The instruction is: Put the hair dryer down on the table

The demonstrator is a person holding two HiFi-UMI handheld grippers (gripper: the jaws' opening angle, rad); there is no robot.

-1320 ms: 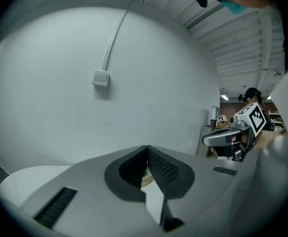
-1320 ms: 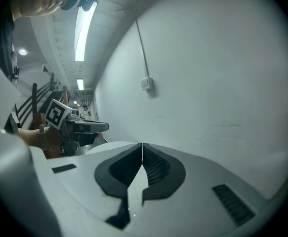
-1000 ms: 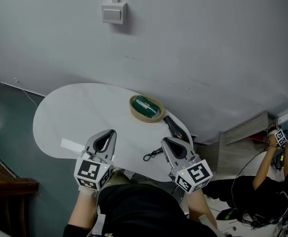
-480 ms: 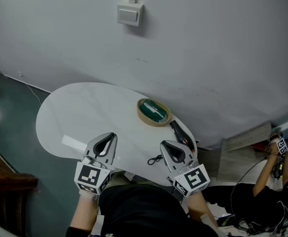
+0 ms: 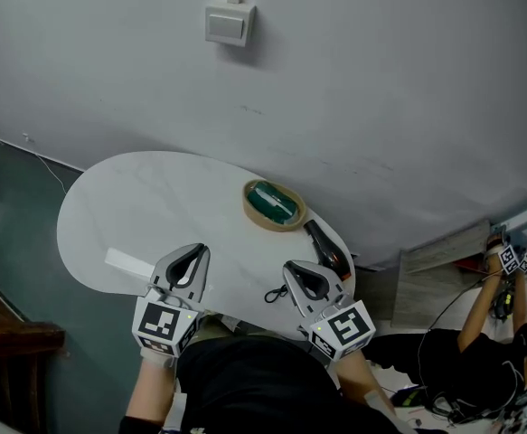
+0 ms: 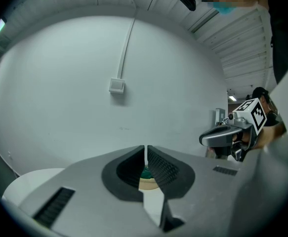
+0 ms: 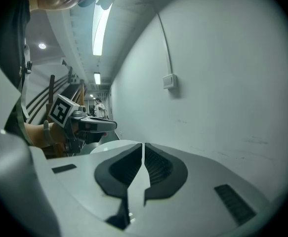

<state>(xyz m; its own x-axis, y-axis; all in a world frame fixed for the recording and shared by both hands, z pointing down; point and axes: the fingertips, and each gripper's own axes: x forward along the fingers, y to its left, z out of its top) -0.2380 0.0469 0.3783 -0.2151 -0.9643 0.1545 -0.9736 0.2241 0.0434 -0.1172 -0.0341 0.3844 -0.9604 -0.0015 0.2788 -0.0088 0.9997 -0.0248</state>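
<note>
A round tan bowl (image 5: 273, 204) sits toward the far right of the white table (image 5: 155, 206), and I see a green thing lying inside it. What that thing is I cannot tell from here. Just beside the bowl, at the table's right end and close to the grey wall (image 5: 381, 80), the hair dryer (image 5: 324, 250) lies flat on the tabletop. It is a dark, slim body with one end toward the bowl. A black cord (image 5: 277, 291) curls on the surface near the front edge, just beside the right gripper (image 5: 292, 268).

The left gripper (image 5: 197, 251) and the right gripper both hover over the table's near edge, side by side and apart from each other, neither touching the dryer. Each one's own view shows its two jaws pressed together with nothing between them, only a hairline seam between the ridged dark pads (image 6: 161, 169).

The table is a smooth, rounded oval. Its left half is bare apart from a flat white strip (image 5: 129, 263) lying near the front edge beside the left gripper. The dryer rests close to the right-hand rim, with little surface beyond it. A white wall switch (image 5: 226, 23) sits high on the plain wall above the table. The grippers are matt grey shells, each carrying a cube (image 5: 164, 319) with square black-and-white markers. Off to the right, past the table, another person (image 5: 489, 351) in dark clothes is partly in view.
</note>
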